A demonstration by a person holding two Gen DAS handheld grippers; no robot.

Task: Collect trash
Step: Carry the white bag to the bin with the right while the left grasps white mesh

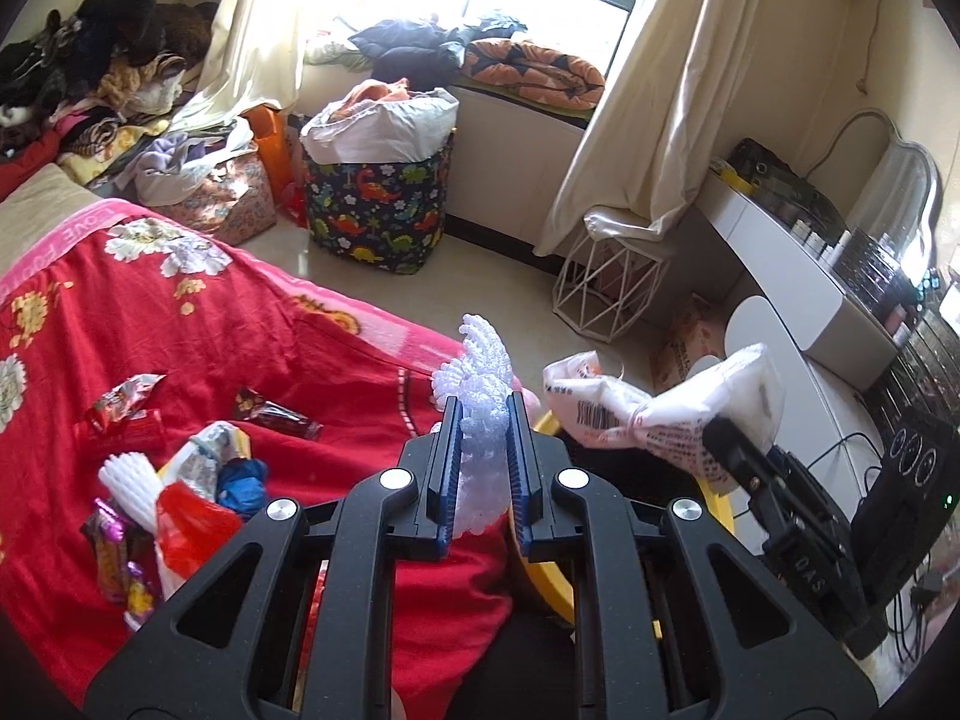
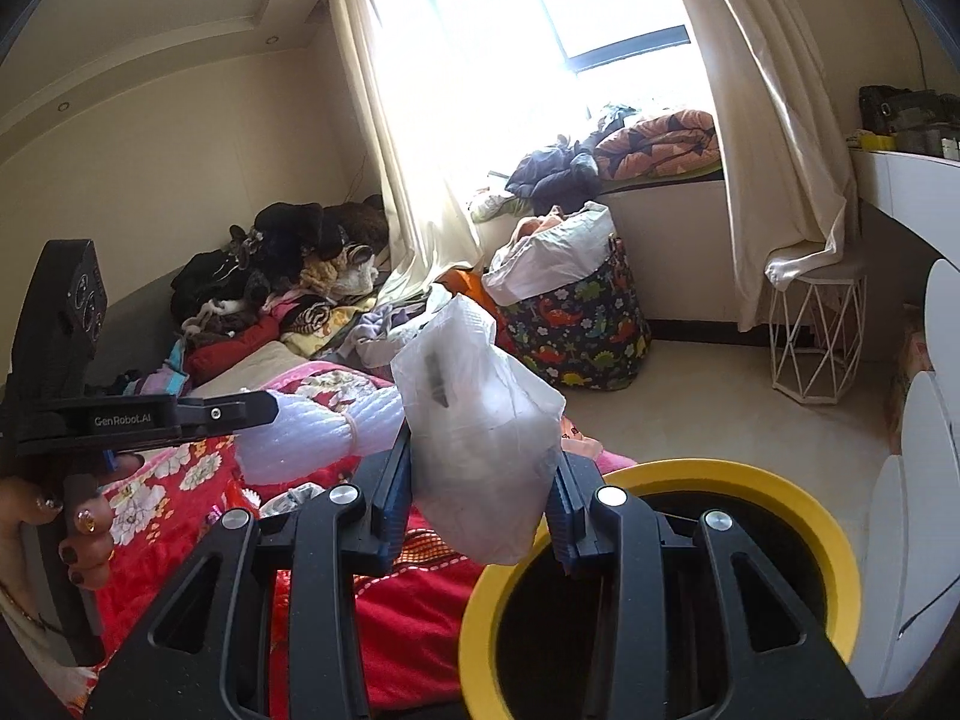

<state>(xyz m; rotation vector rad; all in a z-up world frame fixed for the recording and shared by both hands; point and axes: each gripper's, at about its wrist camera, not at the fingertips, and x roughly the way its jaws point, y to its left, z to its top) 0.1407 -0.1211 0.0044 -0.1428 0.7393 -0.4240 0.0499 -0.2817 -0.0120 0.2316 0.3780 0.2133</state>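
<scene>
Both tongs carry trash beside the yellow-rimmed bin (image 2: 660,480).
Left tongs (image 1: 485,414) pinch white foam netting (image 1: 477,372); right tongs (image 2: 480,480) clamp a white plastic bag (image 2: 480,420) just above the bin.

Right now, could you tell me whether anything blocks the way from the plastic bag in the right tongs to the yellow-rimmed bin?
Nothing visible does. The right tongs hold the plastic bag just beside the yellow-rimmed bin, whose mouth is open and uncovered.

Both cameras sit just behind their jaws, over the bed's (image 1: 180,324) foot edge, facing the window (image 2: 540,18). The left view tilts down onto the bed; the right looks more level, close above the bin (image 2: 750,480). The 2 views share the basket (image 1: 378,210).
</scene>
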